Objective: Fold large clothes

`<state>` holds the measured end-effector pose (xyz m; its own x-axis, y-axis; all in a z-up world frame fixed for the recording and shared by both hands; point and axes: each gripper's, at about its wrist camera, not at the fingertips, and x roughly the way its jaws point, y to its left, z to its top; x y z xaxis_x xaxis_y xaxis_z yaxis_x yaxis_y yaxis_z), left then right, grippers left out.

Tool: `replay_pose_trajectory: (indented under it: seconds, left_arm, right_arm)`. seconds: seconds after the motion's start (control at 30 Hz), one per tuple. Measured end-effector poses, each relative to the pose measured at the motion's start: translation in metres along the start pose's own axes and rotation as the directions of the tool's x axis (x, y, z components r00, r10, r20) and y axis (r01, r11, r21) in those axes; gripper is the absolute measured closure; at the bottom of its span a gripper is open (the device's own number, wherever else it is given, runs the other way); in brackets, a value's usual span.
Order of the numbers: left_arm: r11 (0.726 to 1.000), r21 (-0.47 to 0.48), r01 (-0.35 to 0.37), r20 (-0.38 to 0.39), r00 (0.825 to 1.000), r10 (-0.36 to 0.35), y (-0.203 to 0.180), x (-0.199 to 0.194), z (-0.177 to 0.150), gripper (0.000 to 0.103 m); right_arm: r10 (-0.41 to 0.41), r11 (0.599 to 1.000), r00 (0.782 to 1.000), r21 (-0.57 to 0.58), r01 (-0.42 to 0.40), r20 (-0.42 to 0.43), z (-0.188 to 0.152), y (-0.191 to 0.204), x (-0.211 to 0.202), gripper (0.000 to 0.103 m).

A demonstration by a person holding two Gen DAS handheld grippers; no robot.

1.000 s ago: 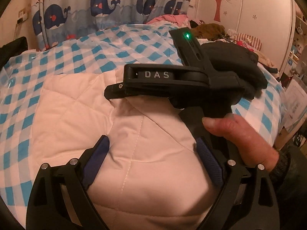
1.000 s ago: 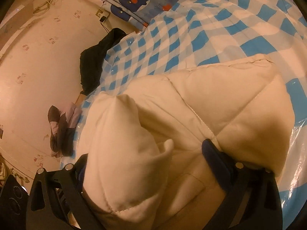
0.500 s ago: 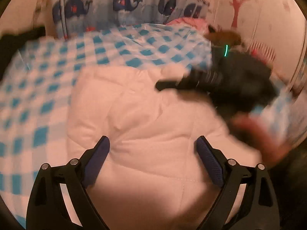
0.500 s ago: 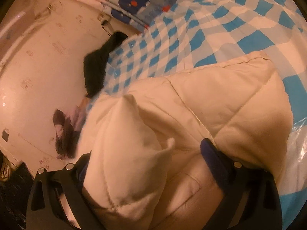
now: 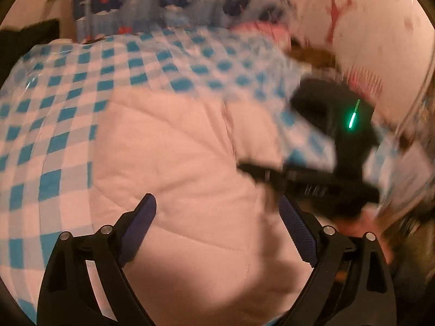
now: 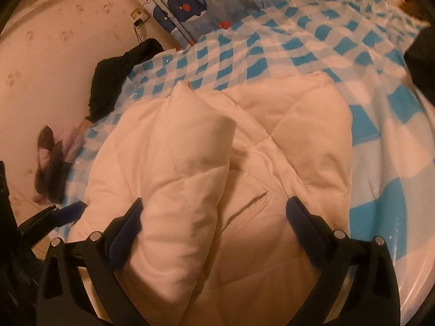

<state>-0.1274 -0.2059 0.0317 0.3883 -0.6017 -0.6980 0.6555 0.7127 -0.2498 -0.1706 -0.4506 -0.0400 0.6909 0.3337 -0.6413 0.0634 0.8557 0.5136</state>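
Note:
A cream quilted jacket (image 5: 176,163) lies folded on a blue-and-white checked bed cover (image 5: 54,103). My left gripper (image 5: 217,231) is open above its near part, holding nothing. The right gripper's black body, with a green light, shows blurred at the jacket's right edge in the left wrist view (image 5: 320,184). In the right wrist view the jacket (image 6: 285,135) fills the middle, with a puffy fold (image 6: 190,157) raised on the left. My right gripper (image 6: 214,225) is open with the jacket between its wide-spread fingers. The left gripper's tips (image 6: 68,213) show at the far left.
A whale-print curtain (image 6: 195,2) hangs behind the bed. Dark clothing (image 6: 117,70) hangs off the bed's left edge, and a brownish item (image 6: 50,168) lies on the floor. A black garment (image 5: 334,108) and pink clothes (image 5: 261,30) lie at the bed's far right.
The right gripper has moved off the jacket's middle to its right edge in the left wrist view. The right view has swung up and right, showing more bed. Both grippers stay open.

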Motion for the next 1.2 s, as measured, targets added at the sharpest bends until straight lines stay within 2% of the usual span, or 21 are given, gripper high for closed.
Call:
replay_pose_trajectory:
  seconds: [0.03, 0.1, 0.17, 0.2, 0.27, 0.3, 0.33, 0.37, 0.4, 0.43, 0.47, 0.53, 0.6, 0.67, 0.73, 0.83, 0.9, 0.97, 1.03, 1.1, 1.2]
  left_arm:
    - [1.000, 0.010, -0.011, 0.014, 1.000, 0.011, 0.001, -0.002, 0.003, 0.015]
    - [0.999, 0.032, -0.015, -0.027, 1.000, 0.016, 0.000, 0.010, -0.001, 0.015]
    - [0.995, 0.077, -0.069, -0.027, 0.997, 0.071, -0.003, 0.023, -0.012, 0.015]
    - [0.994, 0.085, -0.072, -0.025, 0.997, 0.074, -0.004, 0.026, -0.015, 0.014]
    - [0.995, 0.077, -0.066, -0.030, 0.997, 0.069, -0.004, 0.027, -0.014, 0.014]
    - [0.994, 0.082, -0.069, -0.033, 0.997, 0.072, -0.005, 0.028, -0.013, 0.014]
    - [0.993, 0.090, -0.074, -0.033, 0.996, 0.077, -0.006, 0.029, -0.014, 0.014]
    - [0.993, 0.093, -0.075, -0.029, 0.996, 0.078, -0.006, 0.030, -0.014, 0.014]
    - [0.993, 0.088, -0.074, -0.027, 0.997, 0.077, -0.005, 0.032, -0.014, 0.014]
    - [0.995, 0.075, -0.073, -0.028, 0.997, 0.075, -0.004, 0.033, -0.014, 0.014]
    - [0.996, 0.054, -0.065, -0.039, 0.997, 0.067, -0.001, 0.037, -0.012, 0.014]
    - [0.996, 0.063, -0.068, -0.053, 0.996, 0.071, -0.002, 0.041, -0.012, 0.014]
    - [0.995, 0.073, -0.063, -0.055, 0.996, 0.067, -0.003, 0.040, -0.014, 0.013]
    - [0.996, 0.076, -0.054, -0.056, 0.997, 0.059, -0.001, 0.039, -0.016, 0.013]
    - [0.997, 0.067, -0.050, -0.054, 0.997, 0.053, 0.002, 0.038, -0.016, 0.013]
    - [0.996, 0.066, -0.053, -0.053, 0.997, 0.057, 0.001, 0.039, -0.016, 0.012]
    - [0.996, 0.068, -0.053, -0.054, 0.997, 0.057, -0.001, 0.039, -0.017, 0.011]
    - [0.989, 0.135, -0.065, -0.080, 0.994, 0.076, -0.012, 0.044, -0.021, 0.009]
    - [0.970, 0.214, -0.117, -0.094, 0.986, 0.140, -0.027, 0.042, -0.023, 0.009]
    - [0.976, 0.198, -0.095, -0.116, 0.986, 0.119, -0.028, 0.029, -0.015, 0.009]
    - [0.987, 0.148, -0.066, -0.086, 0.993, 0.080, -0.022, 0.006, -0.012, 0.009]
  right_arm:
    - [0.018, 1.000, 0.999, 0.027, -0.017, -0.032, 0.005, -0.001, -0.003, 0.007]
    - [0.034, 0.996, 0.998, 0.083, -0.030, -0.049, 0.018, 0.000, -0.014, 0.007]
    - [0.030, 0.997, 1.000, 0.068, -0.030, 0.000, 0.036, 0.013, -0.031, 0.007]
    - [0.020, 0.999, 1.000, 0.031, -0.020, 0.018, 0.050, 0.023, -0.036, 0.007]
    - [-0.068, 0.997, 0.998, -0.033, 0.068, 0.010, 0.073, 0.037, -0.030, 0.007]
    - [-0.164, 0.984, 0.986, -0.078, 0.161, -0.024, 0.085, 0.040, -0.014, 0.007]
    - [-0.273, 0.957, 0.960, -0.122, 0.264, -0.067, 0.092, 0.036, 0.007, 0.007]
    - [-0.349, 0.931, 0.931, -0.159, 0.330, -0.110, 0.093, 0.026, 0.032, 0.007]
    - [-0.307, 0.949, 0.930, -0.131, 0.286, -0.200, 0.084, 0.003, 0.066, 0.005]
    - [-0.237, 0.971, 0.945, -0.066, 0.228, -0.227, 0.078, -0.014, 0.081, 0.004]
    - [-0.225, 0.974, 0.951, -0.049, 0.220, -0.210, 0.076, -0.019, 0.080, 0.004]
    - [-0.246, 0.969, 0.950, -0.066, 0.237, -0.194, 0.074, -0.015, 0.073, 0.005]
    - [-0.189, 0.982, 0.963, -0.021, 0.188, -0.190, 0.076, -0.019, 0.053, 0.005]
    - [-0.100, 0.993, 0.987, 0.054, 0.107, -0.124, 0.073, -0.020, 0.011, 0.006]
    - [-0.037, 0.999, 0.998, 0.031, 0.039, -0.055, 0.053, -0.008, -0.031, 0.006]
    - [-0.040, 0.999, 0.996, -0.037, 0.037, -0.075, 0.001, 0.008, -0.067, 0.006]
    - [-0.158, 0.986, 0.975, -0.076, 0.148, -0.156, -0.045, 0.003, -0.058, 0.006]
    - [-0.102, 0.995, 0.982, 0.000, 0.104, -0.160, -0.065, -0.012, -0.046, 0.006]
    - [-0.078, 0.997, 0.984, 0.016, 0.082, -0.159, -0.061, -0.014, -0.045, 0.006]
    - [-0.042, 0.997, 0.987, 0.052, 0.051, -0.157, -0.058, -0.015, -0.052, 0.006]
    - [0.032, 0.993, 0.989, 0.118, -0.015, -0.145, -0.060, -0.027, -0.062, 0.006]
